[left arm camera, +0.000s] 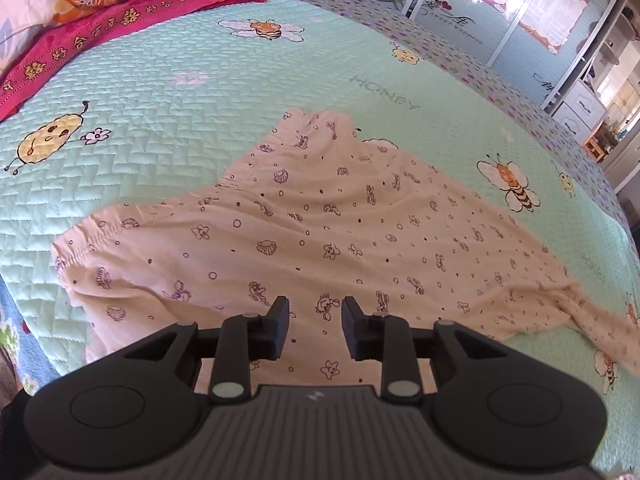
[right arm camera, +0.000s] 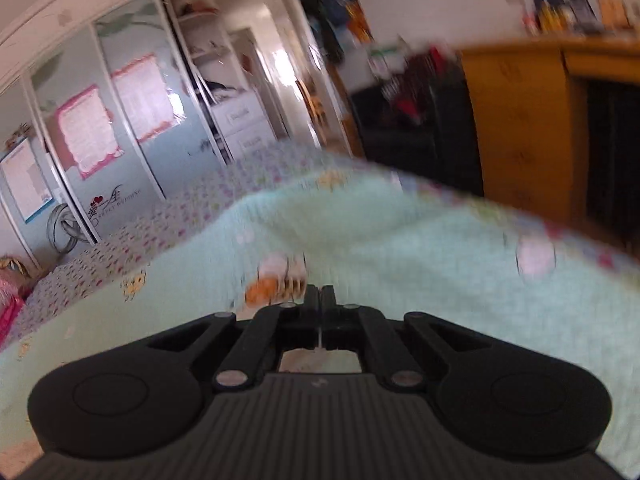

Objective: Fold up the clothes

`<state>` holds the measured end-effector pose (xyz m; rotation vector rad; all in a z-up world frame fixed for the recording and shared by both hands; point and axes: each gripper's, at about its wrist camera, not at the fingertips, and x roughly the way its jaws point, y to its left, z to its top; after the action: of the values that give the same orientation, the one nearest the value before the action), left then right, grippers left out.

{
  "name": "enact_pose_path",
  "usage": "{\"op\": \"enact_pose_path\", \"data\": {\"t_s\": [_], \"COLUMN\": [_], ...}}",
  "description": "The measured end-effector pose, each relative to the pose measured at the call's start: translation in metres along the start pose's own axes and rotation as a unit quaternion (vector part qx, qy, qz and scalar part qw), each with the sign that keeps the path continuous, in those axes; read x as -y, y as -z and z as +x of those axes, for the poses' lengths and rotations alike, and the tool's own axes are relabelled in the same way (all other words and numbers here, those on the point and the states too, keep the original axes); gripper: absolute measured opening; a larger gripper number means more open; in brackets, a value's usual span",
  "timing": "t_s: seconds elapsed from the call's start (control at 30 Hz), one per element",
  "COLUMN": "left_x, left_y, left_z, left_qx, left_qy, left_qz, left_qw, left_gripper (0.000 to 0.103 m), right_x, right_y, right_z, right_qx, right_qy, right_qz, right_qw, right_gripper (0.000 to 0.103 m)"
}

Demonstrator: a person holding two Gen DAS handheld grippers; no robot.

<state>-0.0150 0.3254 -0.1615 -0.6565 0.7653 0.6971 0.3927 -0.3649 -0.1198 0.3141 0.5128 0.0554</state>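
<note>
Left tool (left arm camera: 316, 312) parted over garment (left arm camera: 320, 220); right tool (right arm camera: 320, 294) closed, empty

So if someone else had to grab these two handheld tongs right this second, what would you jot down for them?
Left tongs: open, nothing between them, hanging above the near part of the pink printed garment.
Right tongs: shut, with nothing seen gripped; pointing across the green quilted bedspread. That view is blurred.
Garment: spread on the bedspread, rumpled, one narrow end trailing off to the right in the left view.
Done: laid out only; no tidy fold shows.
Left: smooth it, then fold it.
</note>
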Motion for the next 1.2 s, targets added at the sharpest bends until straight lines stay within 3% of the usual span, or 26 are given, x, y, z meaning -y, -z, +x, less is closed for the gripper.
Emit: {"op": "enact_pose_path", "data": {"t_s": [0.07,0.13,0.17,0.27,0.5,0.73,1.0,1.1,1.2], "left_x": [0.005,0.010,0.012,0.012,0.001,-0.028,-0.129,-0.142,-0.134], "left_y": [0.002,0.005,0.007,0.010,0.009,0.022,0.017,-0.014,-0.061], "left_z": [0.005,0.011,0.013,0.013,-0.001,-0.023,-0.050,-0.052,-0.036], "left_qx": [-0.007,-0.015,-0.019,-0.023,-0.012,-0.001,0.026,0.045,0.064], "left_qy": [0.002,0.005,0.007,0.016,0.040,0.054,0.019,0.046,0.095], "left_qz": [0.003,0.011,0.014,0.015,0.002,-0.013,-0.111,-0.109,-0.081], "left_qw": [1.0000,0.9998,0.9997,0.9995,0.9991,0.9984,0.9933,0.9920,0.9901], "left_gripper": [0.030,0.030,0.030,0.030,0.032,0.033,0.035,0.035,0.045], "right_x": [0.003,0.016,0.024,0.035,0.007,-0.094,-0.190,-0.219,-0.240], "right_y": [-0.003,0.010,0.022,0.068,0.175,0.227,0.267,0.279,0.290], "right_z": [0.011,0.014,0.009,-0.014,-0.098,-0.166,-0.194,-0.204,-0.206], "right_qx": [-0.018,-0.034,-0.033,-0.039,-0.058,-0.100,-0.170,-0.188,-0.206], "right_qy": [0.035,0.068,0.065,0.013,-0.066,-0.160,-0.230,-0.249,-0.252], "right_qz": [-0.007,0.025,0.057,0.132,0.204,0.137,0.094,0.070,0.047], "right_qw": [0.999,0.997,0.996,0.990,0.975,0.973,0.954,0.948,0.944], "right_gripper": [0.008,0.023,0.030,0.031,0.033,0.037,0.037,0.039,0.043]}}
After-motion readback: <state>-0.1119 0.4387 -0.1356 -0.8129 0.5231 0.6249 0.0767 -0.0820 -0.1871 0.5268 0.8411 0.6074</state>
